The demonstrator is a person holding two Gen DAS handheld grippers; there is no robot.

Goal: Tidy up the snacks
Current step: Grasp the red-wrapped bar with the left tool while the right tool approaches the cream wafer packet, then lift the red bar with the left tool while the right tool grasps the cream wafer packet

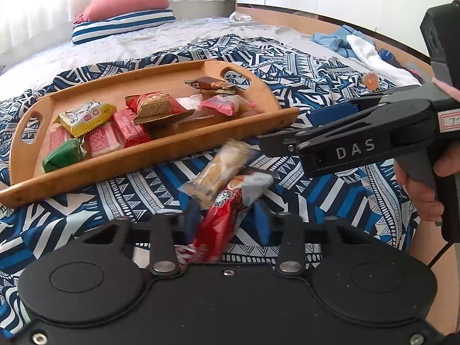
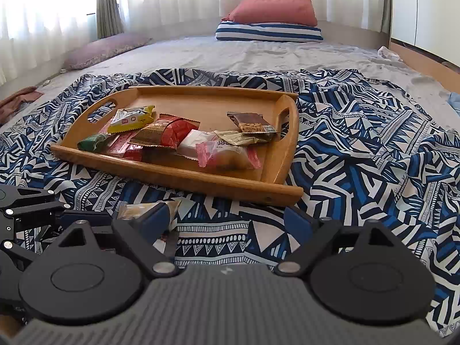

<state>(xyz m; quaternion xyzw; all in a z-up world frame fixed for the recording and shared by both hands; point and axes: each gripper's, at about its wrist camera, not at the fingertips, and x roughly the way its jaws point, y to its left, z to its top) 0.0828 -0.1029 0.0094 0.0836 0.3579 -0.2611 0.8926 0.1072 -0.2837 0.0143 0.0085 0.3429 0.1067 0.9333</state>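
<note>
Bed (image 2: 230,54) filled both views, with a blue and white patterned blanket (image 2: 359,149) spread over its near half, under and ahead of both grippers. A red pillow (image 2: 273,10) lay on a striped pillow (image 2: 267,33) far beyond them.

Straight ahead of the right gripper (image 2: 227,221), on the blanket, sat a wooden tray (image 2: 184,176) with cut-out handles. From the left gripper (image 1: 227,215) the same tray lay ahead and to the left. Inside it lay a heap of wrapped snacks: a yellow packet (image 1: 86,116) and a green packet (image 1: 63,156) toward its left end, a red and gold packet (image 1: 155,106) in the middle, a pink packet (image 1: 221,105) and a brown chocolate bar (image 1: 211,84) toward its right end.

The right gripper was spread wide with nothing between its blue pads, only blanket showing in the gap. A person's hand (image 1: 422,189) gripped its handle.

The left gripper pinched a red snack packet (image 1: 221,224), its blue pads pressed against the wrapper's sides. Just ahead of that packet and touching it lay a tan biscuit packet (image 1: 218,172) on the blanket, short of the tray's near rim. A small orange jelly cup (image 1: 370,81) sat on the blanket far off to the right of the left gripper.
</note>
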